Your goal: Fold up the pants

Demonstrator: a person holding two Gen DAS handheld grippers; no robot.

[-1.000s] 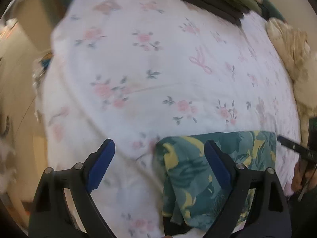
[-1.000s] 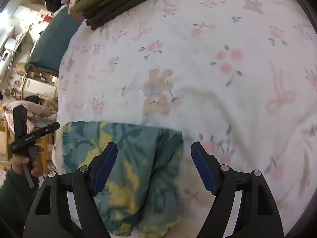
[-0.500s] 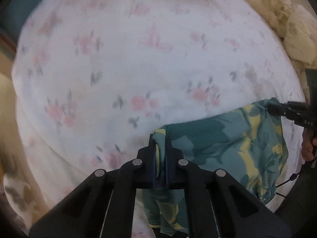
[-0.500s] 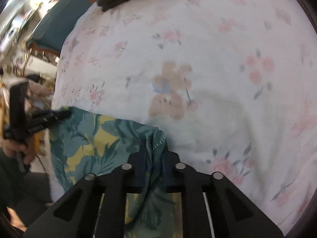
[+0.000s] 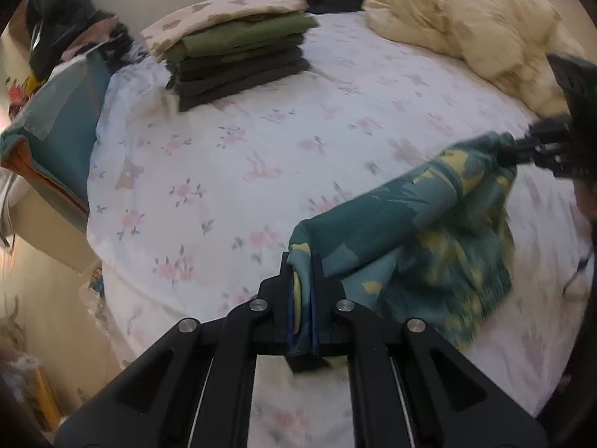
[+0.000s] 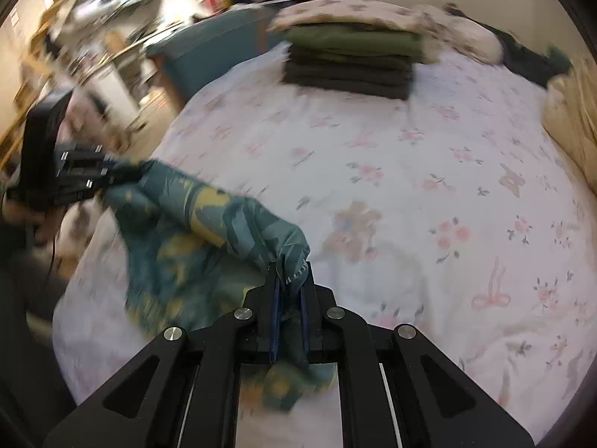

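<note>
The teal and yellow leaf-print pants (image 5: 403, 220) hang lifted above the floral bedsheet (image 5: 231, 171). My left gripper (image 5: 303, 280) is shut on one corner of the pants. My right gripper (image 6: 290, 283) is shut on the other corner; the pants (image 6: 224, 224) stretch between the two. Each gripper shows in the other's view, the right one at the far right of the left wrist view (image 5: 537, 145), the left one at the far left of the right wrist view (image 6: 93, 175). The lower cloth dangles, blurred.
A stack of folded clothes (image 5: 238, 56) sits at the back of the bed; it also shows in the right wrist view (image 6: 354, 59). A crumpled cream blanket (image 5: 474, 33) lies at the back right. A teal chair (image 5: 63, 123) stands left of the bed.
Both grippers closed on the pants' corners, then lifted the pants off the sheet. The views now tilt up toward the back of the bed.
</note>
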